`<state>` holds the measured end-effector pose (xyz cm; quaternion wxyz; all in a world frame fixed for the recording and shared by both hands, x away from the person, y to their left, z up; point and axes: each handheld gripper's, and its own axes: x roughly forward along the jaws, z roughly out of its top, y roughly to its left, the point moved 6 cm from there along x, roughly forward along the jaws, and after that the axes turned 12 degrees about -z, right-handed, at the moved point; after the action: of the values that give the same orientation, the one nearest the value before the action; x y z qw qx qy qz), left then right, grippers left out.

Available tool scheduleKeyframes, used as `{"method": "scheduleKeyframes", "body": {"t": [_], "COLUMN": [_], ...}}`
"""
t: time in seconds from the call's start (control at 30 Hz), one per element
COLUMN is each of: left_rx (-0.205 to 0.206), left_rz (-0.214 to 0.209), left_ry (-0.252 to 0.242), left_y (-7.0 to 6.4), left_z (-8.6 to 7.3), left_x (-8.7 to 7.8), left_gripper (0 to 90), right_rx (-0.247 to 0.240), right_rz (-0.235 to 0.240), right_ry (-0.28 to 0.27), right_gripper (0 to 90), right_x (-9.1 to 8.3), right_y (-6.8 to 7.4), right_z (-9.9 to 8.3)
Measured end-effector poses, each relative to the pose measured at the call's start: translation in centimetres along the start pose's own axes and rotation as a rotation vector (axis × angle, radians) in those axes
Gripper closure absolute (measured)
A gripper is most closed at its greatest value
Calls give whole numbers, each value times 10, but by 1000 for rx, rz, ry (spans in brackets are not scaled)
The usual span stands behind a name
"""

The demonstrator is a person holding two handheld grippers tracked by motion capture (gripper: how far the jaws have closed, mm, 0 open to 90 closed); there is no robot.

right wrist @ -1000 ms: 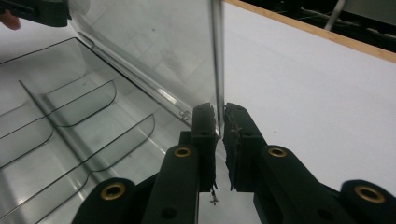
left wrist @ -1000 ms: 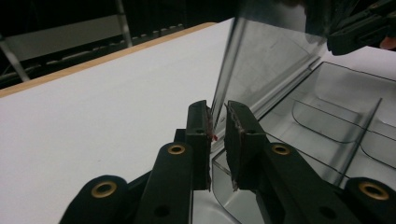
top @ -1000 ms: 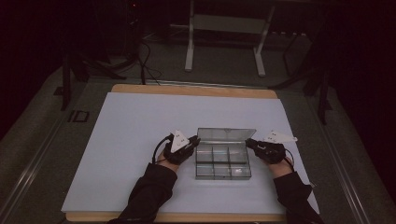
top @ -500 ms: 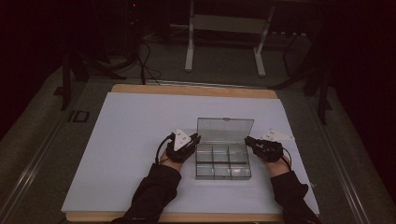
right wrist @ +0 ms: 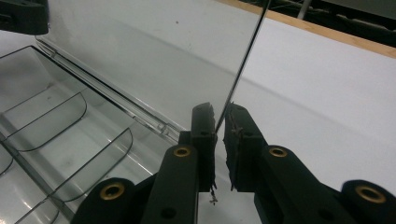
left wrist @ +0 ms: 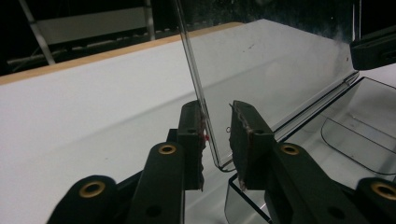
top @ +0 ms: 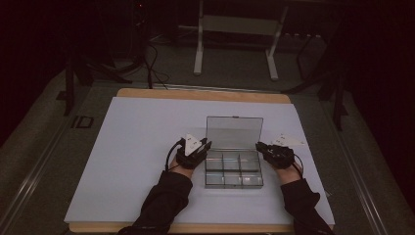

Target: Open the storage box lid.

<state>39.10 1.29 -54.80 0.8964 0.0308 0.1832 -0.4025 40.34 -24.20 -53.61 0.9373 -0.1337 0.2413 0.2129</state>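
A clear plastic compartment box (top: 234, 170) lies on the white table cover, and its lid (top: 234, 132) stands upright at the far side. My left gripper (top: 205, 146) is at the lid's left edge. In the left gripper view the lid edge (left wrist: 198, 93) runs down between the jaws, touching one pad (left wrist: 200, 135), with a clear gap to the other, so this gripper (left wrist: 217, 135) is open. My right gripper (top: 261, 147) is at the lid's right edge. In the right gripper view its jaws (right wrist: 219, 135) are closed narrowly on the lid edge (right wrist: 243, 65). The box compartments (right wrist: 56, 135) look bare.
The white cover (top: 142, 147) spreads wide to the left and beyond the box. The wooden table edge (top: 203, 94) runs along the far side. A metal stand (top: 235, 24) and cables (top: 151, 54) sit on the floor behind the table.
The lid has swung up from a low tilt to upright, both grippers following at its side edges. The hands have shifted slightly toward the far side.
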Motion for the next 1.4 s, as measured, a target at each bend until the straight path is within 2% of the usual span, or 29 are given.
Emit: {"method": "scheduleKeyframes", "body": {"t": [0.1, 0.53, 0.63, 0.67, 0.87, 1.03, 1.1, 1.17, 1.2, 1.27, 1.37, 1.4], "left_rx": [2, -45, -60, -96, -123, -168, -161, -143, -139, -114, -149, -149], "left_rz": [3, 0, 8, -1, -16, -30, -18, -32, -52, -36, -51, -52], "left_ry": [6, 43, 53, 49, 50, 57, 63, 80, 77, 100, 95, 93], "left_y": [0, 1, 2, 3, 4, 7, 7, 5, 3, 2, 5, 5], "left_z": [0, 0, -1, -2, -2, -2, -3, -3, -2, -1, -2, -2], "left_x": [1, 7, 8, 9, 10, 10, 10, 11, 11, 12, 12, 12], "left_gripper": [720, 660, 611, 608, 607, 604, 604, 614, 621, 647, 635, 632], "right_rx": [3, 33, 39, 39, 31, 37, 40, 42, 38, 47, 51, 51], "right_rz": [-1, -6, -9, -11, -11, -6, -5, 1, -2, 2, 3, 3], "right_ry": [4, 25, 27, 30, 34, 34, 36, 40, 46, 42, 47, 46], "right_gripper": [820, 803, 800, 806, 806, 792, 788, 778, 777, 774, 773, 771], "right_x": [0, 3, 3, 4, 4, 5, 6, 7, 8, 8, 9, 9], "right_y": [0, -1, -2, -2, -1, -1, -1, 0, 1, 1, 1, 1], "right_z": [0, 0, 0, -1, 0, 0, 0, 0, -1, -1, -1, -1]}}
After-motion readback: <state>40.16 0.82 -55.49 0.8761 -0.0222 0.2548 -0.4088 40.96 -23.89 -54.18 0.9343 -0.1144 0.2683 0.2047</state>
